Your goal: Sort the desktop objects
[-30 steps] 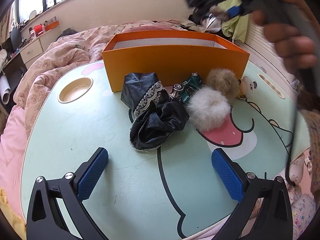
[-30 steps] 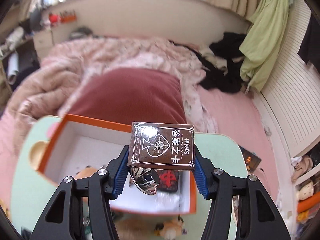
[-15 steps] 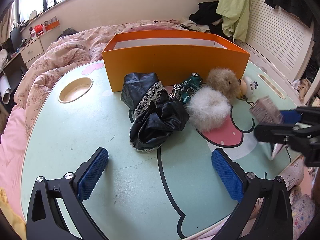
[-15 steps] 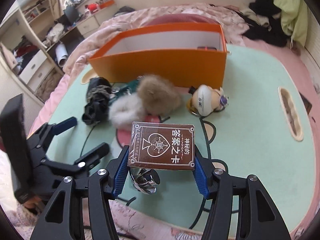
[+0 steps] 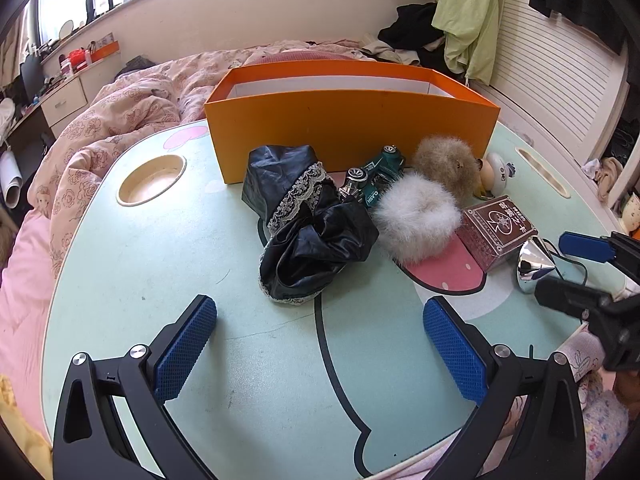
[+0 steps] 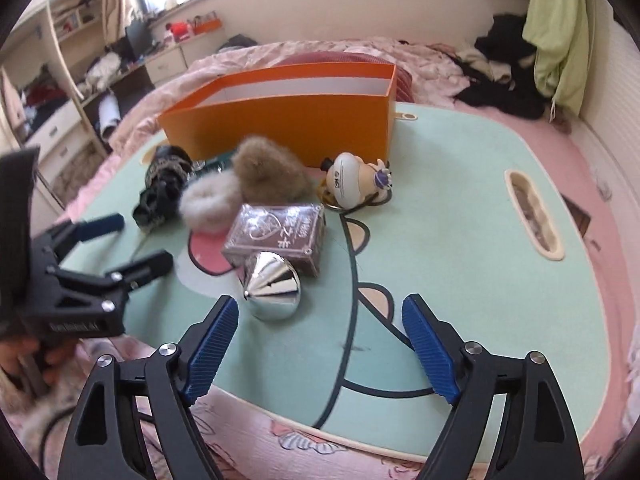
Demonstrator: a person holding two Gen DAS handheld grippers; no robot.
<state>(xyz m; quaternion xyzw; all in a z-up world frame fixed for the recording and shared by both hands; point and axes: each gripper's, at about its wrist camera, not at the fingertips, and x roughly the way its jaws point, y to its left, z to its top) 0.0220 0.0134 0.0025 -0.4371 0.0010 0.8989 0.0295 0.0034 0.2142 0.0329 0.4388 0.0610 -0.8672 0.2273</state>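
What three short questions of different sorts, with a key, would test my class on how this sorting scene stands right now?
1. True or false: the brown card box lies inside the orange box.
2. Which object touches the card box's near edge? A) silver cone B) round white figurine C) black lace cloth
3. Fill in: the right gripper holds ____.

Key
1. False: it lies on the green table, in front of the orange box.
2. A
3. Nothing; its jaws are opening, clear of both the cone and the card box.
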